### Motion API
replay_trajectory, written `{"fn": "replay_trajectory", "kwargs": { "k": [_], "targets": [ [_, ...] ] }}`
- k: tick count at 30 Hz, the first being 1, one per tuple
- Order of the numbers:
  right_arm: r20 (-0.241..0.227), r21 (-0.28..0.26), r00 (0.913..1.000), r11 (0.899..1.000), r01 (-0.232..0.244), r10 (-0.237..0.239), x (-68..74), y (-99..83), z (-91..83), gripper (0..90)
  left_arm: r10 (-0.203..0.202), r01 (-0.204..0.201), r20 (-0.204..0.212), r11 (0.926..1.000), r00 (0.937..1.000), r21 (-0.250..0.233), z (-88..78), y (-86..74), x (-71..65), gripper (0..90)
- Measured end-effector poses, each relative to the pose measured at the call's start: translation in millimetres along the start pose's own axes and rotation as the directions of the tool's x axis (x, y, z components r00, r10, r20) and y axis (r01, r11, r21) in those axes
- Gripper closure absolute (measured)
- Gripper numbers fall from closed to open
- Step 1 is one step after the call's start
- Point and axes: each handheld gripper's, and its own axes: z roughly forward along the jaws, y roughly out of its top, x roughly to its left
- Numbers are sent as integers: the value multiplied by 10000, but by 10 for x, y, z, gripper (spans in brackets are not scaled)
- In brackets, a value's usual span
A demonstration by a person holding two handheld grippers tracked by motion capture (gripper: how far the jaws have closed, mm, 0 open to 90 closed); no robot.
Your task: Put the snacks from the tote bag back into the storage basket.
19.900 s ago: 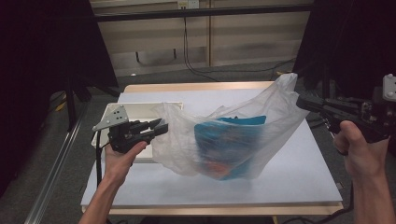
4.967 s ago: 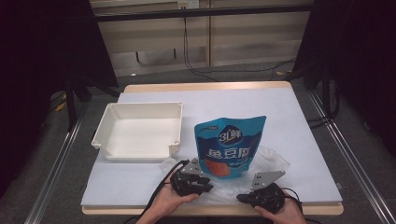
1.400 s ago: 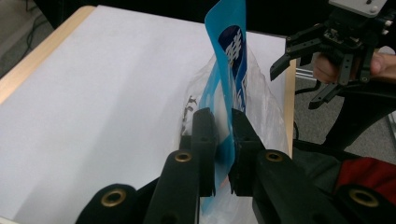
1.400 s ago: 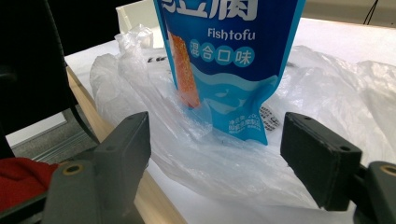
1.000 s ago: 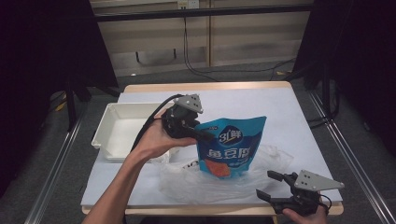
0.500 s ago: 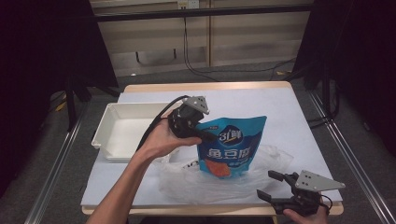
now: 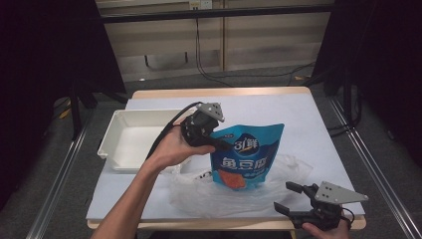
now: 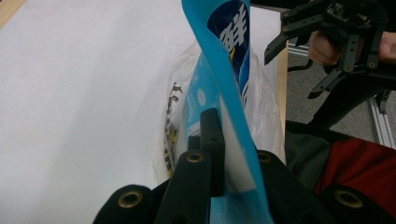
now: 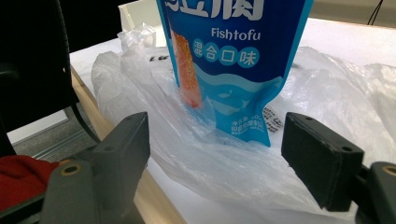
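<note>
A blue Fishtofu snack pouch (image 7: 249, 154) stands upright on a crumpled clear plastic bag (image 7: 278, 191) at the table's front middle. My left gripper (image 7: 221, 145) is shut on the pouch's upper left edge; its jaws have just been closing on it. In the left gripper view the pouch (image 8: 219, 93) runs edge-on between the jaws of the left gripper (image 8: 224, 140). My right gripper (image 7: 286, 196) rests open at the front right edge, short of the plastic. In the right gripper view, the right gripper (image 9: 217, 154) stands wide with the plastic bag (image 9: 327, 93) and pouch (image 9: 233, 60) ahead.
A white rectangular tray (image 7: 112, 144) with nothing in it sits on the table's left side, just behind my left forearm. The white table top (image 7: 298, 114) stretches behind and right of the pouch. The wooden front edge (image 9: 154, 196) runs under my right gripper.
My left gripper has edged slightly right against the pouch's top left edge and its jaws have closed on it. The pouch, the plastic bag and my right gripper have stayed put.
</note>
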Motion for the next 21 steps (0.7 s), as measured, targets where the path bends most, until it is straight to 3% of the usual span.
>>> {"fn": "replay_trajectory", "kwargs": {
  "k": [4,10,14,21],
  "targets": [
    [22,9,10000,10000,10,-10,3,1,-2,237,22,-23,-132,10000,9999,-68,6,15,7,900],
    [-6,-10,10000,10000,-69,69,-3,-2,-8,237,-85,87,148,9998,9999,-164,17,42,23,900],
    [-14,-99,10000,9999,-80,80,-12,-3,-15,234,-104,105,33,9998,9999,-165,19,70,8,900],
    [25,-102,9999,9999,-111,111,-11,-3,-23,229,-113,119,182,9994,9998,-328,24,121,-14,900]
  ]
}}
